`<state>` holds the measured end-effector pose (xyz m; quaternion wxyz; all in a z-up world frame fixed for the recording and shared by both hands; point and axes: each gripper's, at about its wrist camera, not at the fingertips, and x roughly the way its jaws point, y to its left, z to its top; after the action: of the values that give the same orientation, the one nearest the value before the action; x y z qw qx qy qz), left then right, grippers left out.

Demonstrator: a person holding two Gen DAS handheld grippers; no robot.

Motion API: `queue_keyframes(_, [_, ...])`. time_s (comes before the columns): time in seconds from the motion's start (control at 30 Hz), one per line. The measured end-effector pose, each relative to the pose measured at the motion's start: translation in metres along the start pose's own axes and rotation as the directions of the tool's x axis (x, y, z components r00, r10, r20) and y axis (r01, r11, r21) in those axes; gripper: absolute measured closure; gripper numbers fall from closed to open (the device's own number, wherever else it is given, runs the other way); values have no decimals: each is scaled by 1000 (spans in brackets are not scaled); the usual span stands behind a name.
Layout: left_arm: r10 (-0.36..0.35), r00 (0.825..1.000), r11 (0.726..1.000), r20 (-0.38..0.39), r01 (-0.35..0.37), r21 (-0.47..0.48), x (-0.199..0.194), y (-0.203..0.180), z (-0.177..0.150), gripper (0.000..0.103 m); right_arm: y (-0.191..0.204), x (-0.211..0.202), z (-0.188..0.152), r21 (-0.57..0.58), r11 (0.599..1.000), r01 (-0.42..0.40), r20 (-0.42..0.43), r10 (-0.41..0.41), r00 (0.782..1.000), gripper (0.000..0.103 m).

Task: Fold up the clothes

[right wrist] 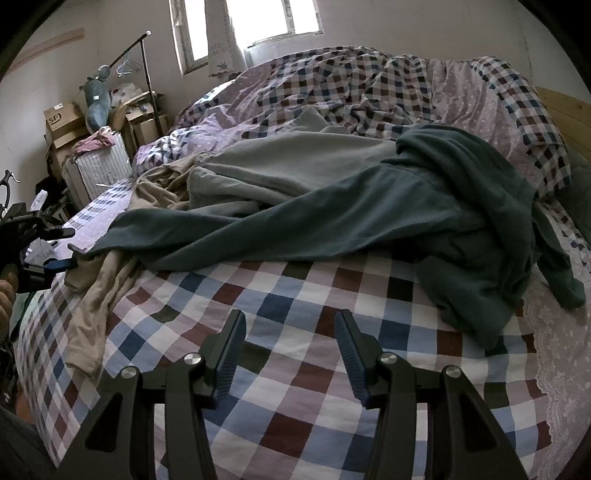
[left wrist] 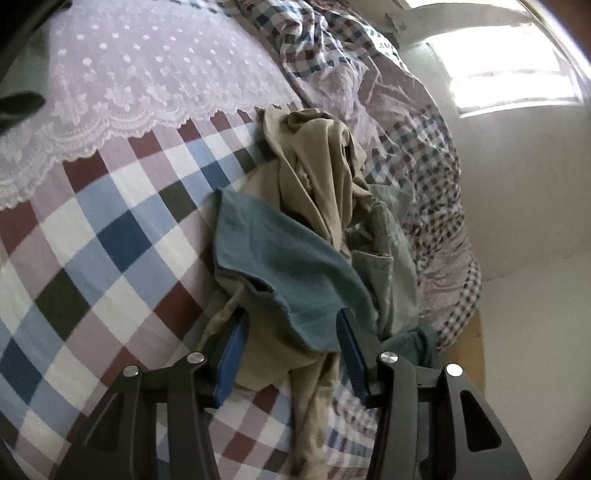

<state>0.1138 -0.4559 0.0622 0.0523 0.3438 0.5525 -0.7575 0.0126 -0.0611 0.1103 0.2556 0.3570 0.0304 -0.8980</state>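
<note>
Laundry lies heaped across my bed (right wrist: 295,306), on a checked sheet of blue, maroon, white and dark squares. My left gripper (left wrist: 291,325) is at the near end of the pile, its blue pads (left wrist: 232,354) set apart with the edge of a teal garment (left wrist: 280,266) and some beige cloth (left wrist: 317,177) draped between them; the pads do not appear to press on the fabric. The beige cloth is bunched behind the teal piece and trails down toward the foot of the frame. A pale grey-green garment (left wrist: 391,251) lies against the right side of the heap.

My right gripper (right wrist: 291,332) hovers over bare checked sheet, jaws apart and holding nothing, well short of the clothes. From there the teal garment (right wrist: 369,214) stretches across the bed, one long part reaching left to the mattress edge, the bulk crumpled at the right. A grey-green garment (right wrist: 280,166) rests behind it, and beige cloth (right wrist: 99,306) hangs over the left edge of the bed. My left gripper (right wrist: 64,258) shows at that edge, beside the tip of the teal piece.

A rumpled checked duvet (right wrist: 369,85) fills the far side. Cardboard boxes (right wrist: 62,122), a white suitcase (right wrist: 98,170) and a clothes rack (right wrist: 144,62) stand by the wall under the window (right wrist: 258,22).
</note>
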Motion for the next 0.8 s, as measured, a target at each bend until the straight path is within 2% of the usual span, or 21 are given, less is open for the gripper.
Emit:
queue_keyframes(0.1, [-41,999,999,-9,41,9,-4,-7,-1,51,-1,0,0,0,1000,3,1,-3,1000,49])
queue_keyframes(0.17, [-41,999,999,-5,41,29,-6,-13,-1,51,-2,0,1,3,1000,3,2,-3,1000,49])
queue_keyframes(0.57, [19,1000,999,-15,-19,27,11,-7,10,52,-1,2,0,1,1000,9,-7,-9,1000,49])
queue_keyframes(0.63, [36,999,999,-23,-36,13,18,-2,12,74,-1,2,0,0,1000,10,-9,-10,1000,49])
queue_keyframes(0.67, [47,998,999,-33,-47,-1,21,2,12,88,-1,2,0,-1,1000,11,-10,-11,1000,49])
queue_keyframes(0.8, [33,998,999,-58,-35,-35,23,11,8,96,-2,3,-1,2,1000,15,-14,-15,1000,49])
